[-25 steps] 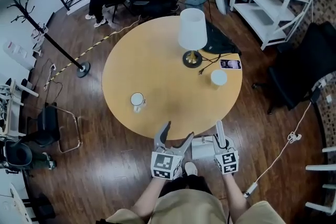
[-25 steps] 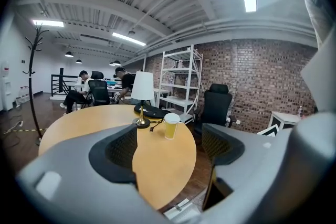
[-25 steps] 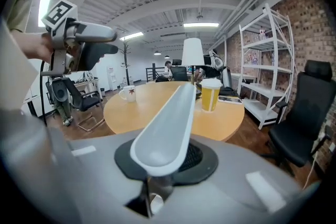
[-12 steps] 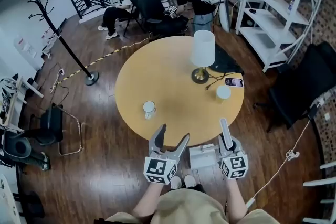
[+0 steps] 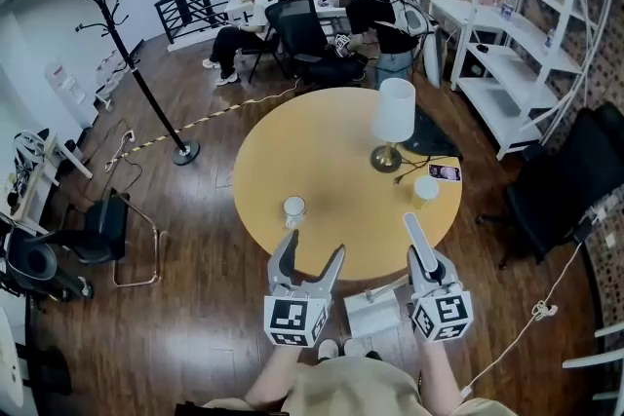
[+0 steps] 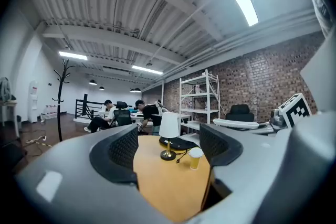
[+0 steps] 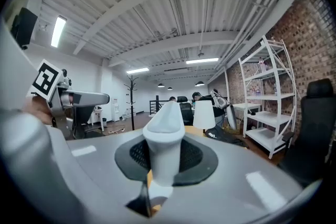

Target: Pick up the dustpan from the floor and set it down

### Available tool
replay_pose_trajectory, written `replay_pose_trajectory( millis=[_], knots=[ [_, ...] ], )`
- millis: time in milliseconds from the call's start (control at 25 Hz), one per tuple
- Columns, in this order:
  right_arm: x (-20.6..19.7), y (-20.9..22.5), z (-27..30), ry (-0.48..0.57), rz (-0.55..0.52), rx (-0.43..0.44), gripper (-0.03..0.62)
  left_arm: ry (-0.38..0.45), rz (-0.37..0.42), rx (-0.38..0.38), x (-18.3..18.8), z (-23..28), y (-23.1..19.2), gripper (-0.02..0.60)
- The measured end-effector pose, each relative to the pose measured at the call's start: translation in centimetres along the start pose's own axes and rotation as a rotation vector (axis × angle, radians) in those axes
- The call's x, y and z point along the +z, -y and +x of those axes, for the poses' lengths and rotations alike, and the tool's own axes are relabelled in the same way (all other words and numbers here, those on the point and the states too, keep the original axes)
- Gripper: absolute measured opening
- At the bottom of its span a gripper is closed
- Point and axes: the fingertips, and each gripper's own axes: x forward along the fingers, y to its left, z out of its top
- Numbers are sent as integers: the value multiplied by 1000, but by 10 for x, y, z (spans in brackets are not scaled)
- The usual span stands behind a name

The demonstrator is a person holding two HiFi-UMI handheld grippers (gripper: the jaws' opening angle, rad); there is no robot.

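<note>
The white dustpan hangs from my right gripper (image 5: 422,264), which is shut on its handle. The handle (image 5: 413,233) sticks out forward past the jaws toward the table edge. The pan (image 5: 374,313) hangs lower, between my two grippers and above the person's shoes. In the right gripper view the handle (image 7: 165,128) stands upright between the closed jaws of the right gripper (image 7: 164,159). My left gripper (image 5: 312,250) is held level beside it, open and holding nothing. Between the left gripper's (image 6: 168,152) pads only the table top shows.
A round wooden table (image 5: 331,161) stands right in front, with a white lamp (image 5: 395,112), a mug (image 5: 293,208), a paper cup (image 5: 425,189) and a phone (image 5: 444,172). A black chair (image 5: 565,180) and white shelves (image 5: 526,34) stand right, a coat stand (image 5: 146,83) left, seated people behind.
Both grippers have come up from near the floor, and the dustpan has risen with the right one. The view has lifted and the table looks farther below. The left jaws stay open.
</note>
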Motion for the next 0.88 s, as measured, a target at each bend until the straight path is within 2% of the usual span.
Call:
replay_pose_trajectory(
  millis=[280, 520, 880],
  knots=[
    [41, -36, 1, 63, -15, 61, 48, 41, -1, 53, 21, -24, -10, 344],
    [45, -56, 3, 47, -33, 98, 44, 54, 11, 103, 28, -35, -20, 344],
    [68, -59, 1, 77, -29, 72, 46, 73, 14, 154, 35, -48, -33, 344]
  ],
)
